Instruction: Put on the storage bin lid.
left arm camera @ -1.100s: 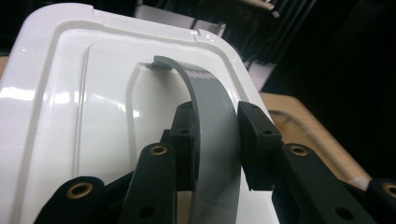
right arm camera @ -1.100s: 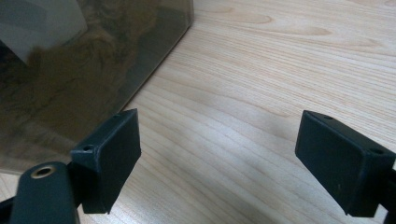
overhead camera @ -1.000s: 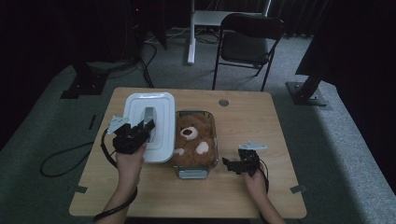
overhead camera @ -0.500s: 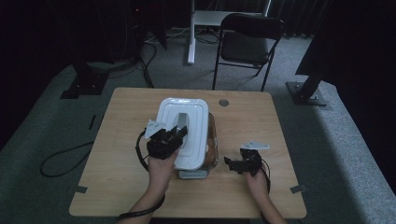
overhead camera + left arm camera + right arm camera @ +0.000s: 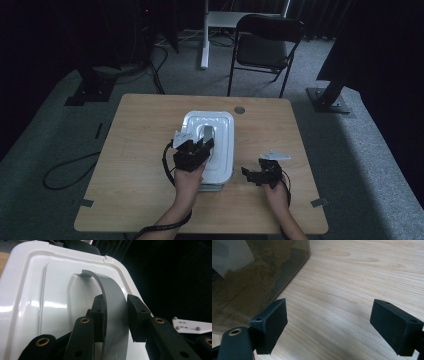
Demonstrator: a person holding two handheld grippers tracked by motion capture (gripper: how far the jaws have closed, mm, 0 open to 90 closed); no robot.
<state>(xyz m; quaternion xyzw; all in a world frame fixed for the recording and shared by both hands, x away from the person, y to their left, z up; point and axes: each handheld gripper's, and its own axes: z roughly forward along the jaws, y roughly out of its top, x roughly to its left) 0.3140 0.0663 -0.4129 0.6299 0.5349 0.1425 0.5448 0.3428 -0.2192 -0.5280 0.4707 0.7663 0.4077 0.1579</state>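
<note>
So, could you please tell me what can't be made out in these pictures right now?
- High view: whether the lid sits fully down on the box; the left gripper and hand cover its near edge.
- Left gripper view: the handle's near end, cut off by the bottom edge.
- Right gripper view: what the brown thing inside the box is; the tinted wall blurs it. The right gripper stands open, empty.

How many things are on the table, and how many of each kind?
White lid with grey handle: 1
Clear storage box with something brown and furry inside: 1
Grippers, left gripper clamped on the handle, right gripper open over the table: 2
Total: 4
</note>
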